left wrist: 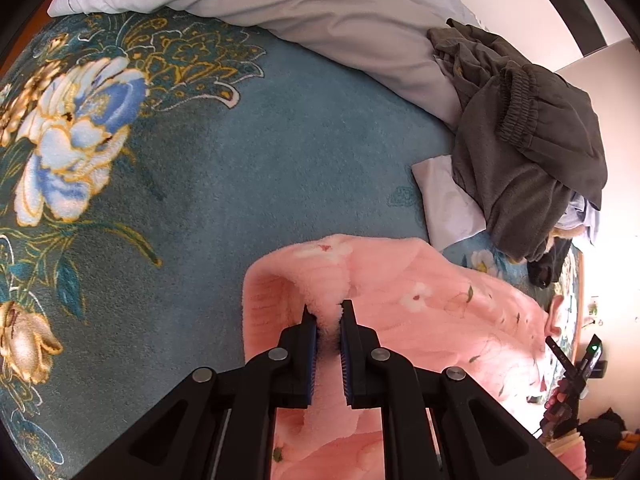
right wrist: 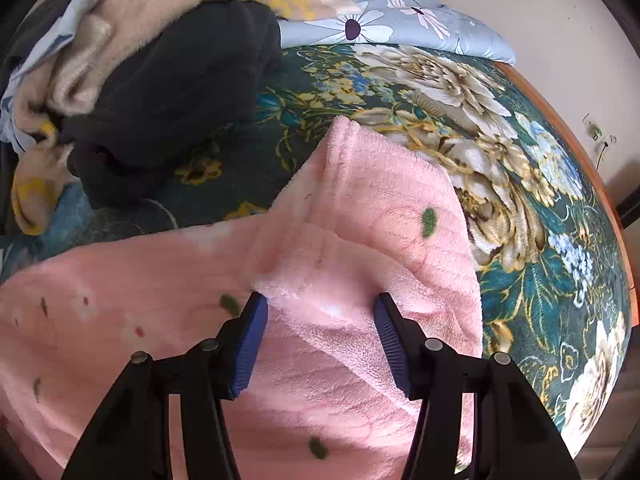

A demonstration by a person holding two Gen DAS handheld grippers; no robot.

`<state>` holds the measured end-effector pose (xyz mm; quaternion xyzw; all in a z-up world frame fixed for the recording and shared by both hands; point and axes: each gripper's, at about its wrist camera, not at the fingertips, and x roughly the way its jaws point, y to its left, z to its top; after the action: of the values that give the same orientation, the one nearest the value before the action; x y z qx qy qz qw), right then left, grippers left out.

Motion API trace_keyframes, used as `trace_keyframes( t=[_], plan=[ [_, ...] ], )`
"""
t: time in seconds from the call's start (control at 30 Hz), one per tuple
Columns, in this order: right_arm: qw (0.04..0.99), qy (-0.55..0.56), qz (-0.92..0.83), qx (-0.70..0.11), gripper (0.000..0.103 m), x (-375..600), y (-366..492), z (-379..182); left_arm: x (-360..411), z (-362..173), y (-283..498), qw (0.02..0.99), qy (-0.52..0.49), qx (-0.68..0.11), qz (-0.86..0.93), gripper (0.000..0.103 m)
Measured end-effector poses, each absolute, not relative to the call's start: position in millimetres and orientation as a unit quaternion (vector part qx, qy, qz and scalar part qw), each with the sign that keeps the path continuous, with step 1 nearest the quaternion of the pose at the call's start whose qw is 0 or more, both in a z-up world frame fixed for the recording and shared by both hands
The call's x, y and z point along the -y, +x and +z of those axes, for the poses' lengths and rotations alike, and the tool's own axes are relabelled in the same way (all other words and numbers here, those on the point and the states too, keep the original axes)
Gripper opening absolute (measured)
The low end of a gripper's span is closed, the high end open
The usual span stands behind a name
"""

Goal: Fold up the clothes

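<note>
Nearest the left wrist lens: left tongs point(left wrist: 329, 312) pinched tight on a raised ridge of the pink fleece garment point(left wrist: 420, 304), fluffy pile squeezed between the blue pads. Spread flat on the teal floral bedspread point(left wrist: 224, 184), with one rounded edge curled up just left of the tongs. Beyond, only in this view: a grey garment point(left wrist: 532, 152) with an elastic waistband heaped over a pale blue pillow point(left wrist: 448, 200), a light quilt point(left wrist: 280, 4) along the far edge, and the right tongs point(left wrist: 572, 364) small at the frame's right.

Nearest the right wrist lens: right tongs point(right wrist: 320, 304) parted, jaws standing clear either side of a folded layer of the pink fleece garment point(right wrist: 360, 216), pads not pressing it. Only here: a black garment point(right wrist: 172, 92) and a beige fleece point(right wrist: 132, 12) piled at upper left, a flowered blue pillow point(right wrist: 400, 20) behind, and the bed's wooden edge point(right wrist: 576, 148) at right.
</note>
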<state>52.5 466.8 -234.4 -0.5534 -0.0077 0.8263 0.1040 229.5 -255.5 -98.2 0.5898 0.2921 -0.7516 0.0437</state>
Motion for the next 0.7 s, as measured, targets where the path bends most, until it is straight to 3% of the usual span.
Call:
trace_keyframes(
  t=[0.07,0.1,0.13,0.23,0.5,0.6,0.7],
  plan=[
    [0.103,-0.560,0.822,0.008,0.036,-472.3,51.0,-236.4,252.7,-96.9,226.7,0.045,0.589,-0.288,-0.754,0.012],
    [0.106,-0.562,0.820,0.002,0.014,-477.4,51.3,-235.7,251.3,-96.1,225.2,0.046,0.588,-0.286,-0.755,0.012],
    [0.107,-0.561,0.821,-0.008,0.012,-483.4,52.0,-233.3,250.8,-94.5,223.6,0.047,0.585,-0.286,-0.758,0.011],
    [0.112,-0.536,0.836,-0.039,0.008,-505.2,55.1,-210.4,257.0,-77.9,220.0,0.049,0.548,-0.296,-0.781,0.010],
    [0.188,-0.329,0.914,-0.142,0.007,-609.5,92.6,-61.9,290.1,-43.7,207.3,0.070,0.465,-0.323,-0.821,0.010],
    [0.225,-0.325,0.904,-0.165,0.007,-639.1,106.8,-69.2,291.0,-60.7,196.2,0.090,0.478,-0.319,-0.814,0.010],
    [0.251,-0.385,0.864,-0.204,0.007,-661.8,107.9,-127.2,290.1,-90.2,184.6,0.115,0.508,-0.313,-0.794,0.010]
  ],
)
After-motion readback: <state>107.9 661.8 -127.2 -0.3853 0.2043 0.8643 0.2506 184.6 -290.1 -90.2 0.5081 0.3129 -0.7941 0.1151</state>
